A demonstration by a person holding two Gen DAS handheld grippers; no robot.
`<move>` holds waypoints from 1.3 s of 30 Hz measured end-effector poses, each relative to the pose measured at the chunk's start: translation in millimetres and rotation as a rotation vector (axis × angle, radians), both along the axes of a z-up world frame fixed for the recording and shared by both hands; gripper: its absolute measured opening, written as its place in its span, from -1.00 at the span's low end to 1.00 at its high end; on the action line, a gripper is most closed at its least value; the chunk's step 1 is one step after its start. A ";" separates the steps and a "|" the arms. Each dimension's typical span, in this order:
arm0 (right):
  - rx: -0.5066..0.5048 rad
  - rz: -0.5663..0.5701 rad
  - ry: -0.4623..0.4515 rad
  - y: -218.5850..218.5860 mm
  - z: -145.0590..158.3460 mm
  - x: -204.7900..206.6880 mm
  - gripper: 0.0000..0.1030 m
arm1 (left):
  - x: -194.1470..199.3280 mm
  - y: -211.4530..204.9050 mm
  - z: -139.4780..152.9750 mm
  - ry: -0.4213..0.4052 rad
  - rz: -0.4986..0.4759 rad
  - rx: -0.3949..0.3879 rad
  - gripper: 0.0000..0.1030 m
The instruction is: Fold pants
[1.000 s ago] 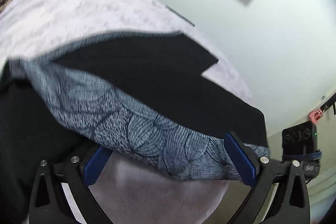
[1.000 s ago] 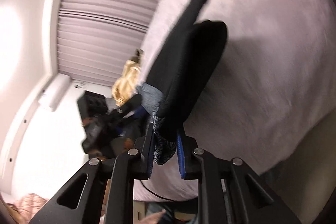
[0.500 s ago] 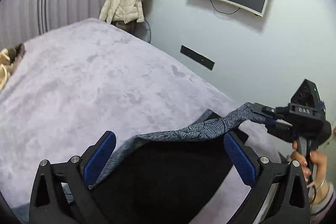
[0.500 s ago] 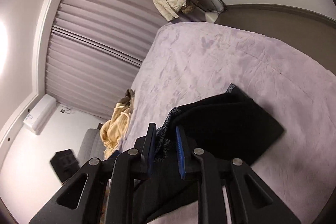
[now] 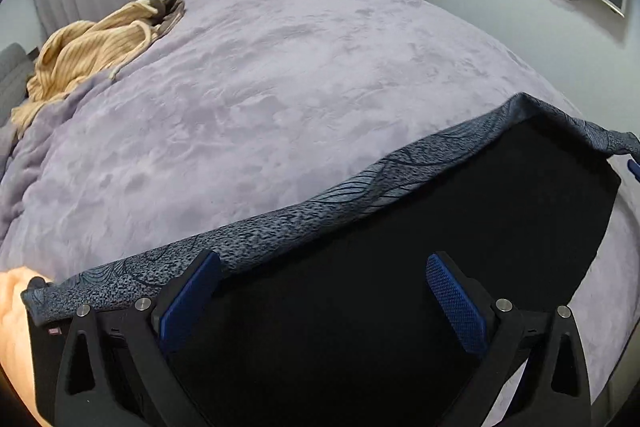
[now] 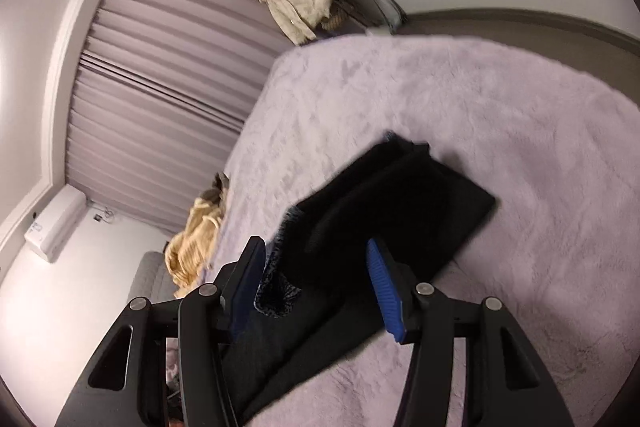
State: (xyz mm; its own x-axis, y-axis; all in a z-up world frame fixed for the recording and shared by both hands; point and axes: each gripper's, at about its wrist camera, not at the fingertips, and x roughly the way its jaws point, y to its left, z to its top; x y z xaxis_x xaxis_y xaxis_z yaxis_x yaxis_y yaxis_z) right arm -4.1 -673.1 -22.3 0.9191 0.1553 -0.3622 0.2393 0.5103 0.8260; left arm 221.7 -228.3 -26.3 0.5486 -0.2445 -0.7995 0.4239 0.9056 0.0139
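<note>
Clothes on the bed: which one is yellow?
The crumpled ribbed sweater at the bed's far edge; the pants between the open grippers are black with a blue-grey patterned waistband.

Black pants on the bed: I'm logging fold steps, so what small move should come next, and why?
Probably lower the left gripper and right gripper to re-grip the black pants. Both are open, holding nothing, and the patterned waistband lies draped across the purple blanket.

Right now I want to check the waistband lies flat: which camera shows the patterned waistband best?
Left wrist: the waistband runs unbroken along the pants' far edge. Right wrist shows only a blurred bit beside a finger.
</note>
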 end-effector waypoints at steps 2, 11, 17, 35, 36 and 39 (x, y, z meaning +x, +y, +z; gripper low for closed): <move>-0.085 -0.039 -0.059 -4.7 31.1 -3.4 0.12 | 9.4 -2.0 -2.6 -0.006 0.013 0.018 1.00; -0.035 0.073 0.157 16.9 -4.6 16.7 0.12 | 6.0 -6.1 -18.1 -0.016 0.065 0.089 1.00; 0.110 0.118 0.131 23.5 -50.7 59.7 0.13 | -5.2 16.9 -3.6 -0.046 0.060 0.089 1.00; -0.127 0.103 0.323 53.8 -18.7 -0.1 0.16 | -31.2 118.8 2.0 -0.023 0.164 0.045 1.00; -0.190 0.120 0.323 63.7 -6.2 -0.5 0.19 | -33.8 131.6 5.7 -0.035 0.170 0.042 1.00; -0.309 0.240 0.251 107.9 33.9 11.4 0.19 | -38.3 172.8 11.2 -0.031 0.205 0.012 1.00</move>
State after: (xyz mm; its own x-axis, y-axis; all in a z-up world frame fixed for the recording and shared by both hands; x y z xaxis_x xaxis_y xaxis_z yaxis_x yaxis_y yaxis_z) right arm 7.3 -565.3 11.7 0.7483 0.2025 -0.6316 0.2573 0.7891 0.5578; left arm 183.4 -55.5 -15.1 0.6103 -0.1161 -0.7836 0.2300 0.9726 0.0351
